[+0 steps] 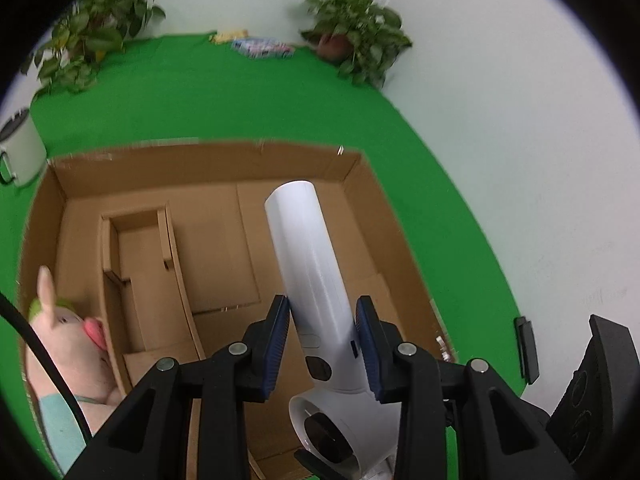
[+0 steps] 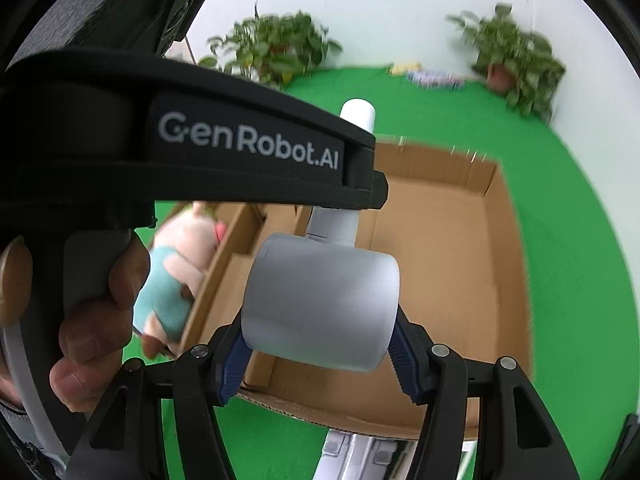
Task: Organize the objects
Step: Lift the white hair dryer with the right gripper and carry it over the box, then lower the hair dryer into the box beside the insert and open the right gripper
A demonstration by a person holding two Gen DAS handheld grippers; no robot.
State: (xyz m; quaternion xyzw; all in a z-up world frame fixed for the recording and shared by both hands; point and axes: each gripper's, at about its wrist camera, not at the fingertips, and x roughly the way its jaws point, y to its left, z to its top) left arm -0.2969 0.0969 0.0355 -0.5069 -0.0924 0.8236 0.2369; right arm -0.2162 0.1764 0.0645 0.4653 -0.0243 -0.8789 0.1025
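Observation:
A white hair dryer (image 1: 316,280) hangs above an open cardboard box (image 1: 224,240). My left gripper (image 1: 322,340) is shut on its handle, which points away from me over the box floor. In the right wrist view my right gripper (image 2: 318,354) is shut on the dryer's grey-white barrel (image 2: 324,304), above the box (image 2: 460,280). The left gripper's black body (image 2: 200,140) crosses that view and hides part of the handle. A pink plush pig (image 1: 64,344) in a teal shirt lies in the box's left part and shows in the right wrist view (image 2: 180,268).
A cardboard divider (image 1: 140,272) forms a narrow compartment in the box's left half. Two potted plants (image 1: 352,36) (image 1: 92,32) and a colourful packet (image 1: 262,46) stand at the back of the green cloth (image 1: 240,100). A white pot (image 1: 20,148) stands left of the box.

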